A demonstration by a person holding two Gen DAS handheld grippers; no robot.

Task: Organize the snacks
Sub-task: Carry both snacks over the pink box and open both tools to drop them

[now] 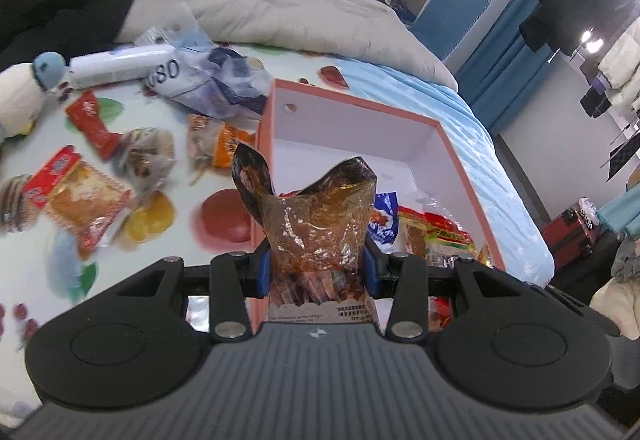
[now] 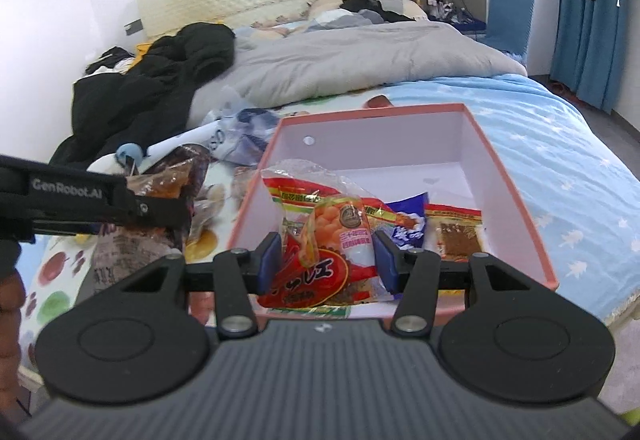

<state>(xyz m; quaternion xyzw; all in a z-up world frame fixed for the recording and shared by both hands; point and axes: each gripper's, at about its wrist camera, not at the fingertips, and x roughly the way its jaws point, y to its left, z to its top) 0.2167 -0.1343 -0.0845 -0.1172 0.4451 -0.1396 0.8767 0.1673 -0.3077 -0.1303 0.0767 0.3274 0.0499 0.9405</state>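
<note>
Roughly halfway imo. The pink box [image 2: 516, 224] on the bed already has a few snack packs in it: a blue-and-white wrapper [image 2: 408, 215], a flat red-edged pack w/ a brown slab showing thru [image 2: 456, 236], maybe more under those. Both grippers are loaded rn. Left gripper [image 1: 318, 268] has its blue pads pinched on a brown crinkly see-thru pouch [image 1: 316, 215], top flaring out like two ears, held over the box's near-left edge. Right gripper [image 2: 326, 260] is closed partway on a red/yellow glossy packet [image 2: 320, 240] w/ orange balls printed on it, hanging over the near end of the box. Still left out on the fruit-print sheet [image 1: 168, 119]: a red twist-end wrapper [image 1: 94, 123], a red-topped clear pack of something orange [image 1: 76, 199], an orange packet [image 1: 228, 147], plus a crumpled clear one [image 1: 148, 155]. All soft film stuff, slippery + noisy, zero rigid shapes except the cardboard box.
</note>
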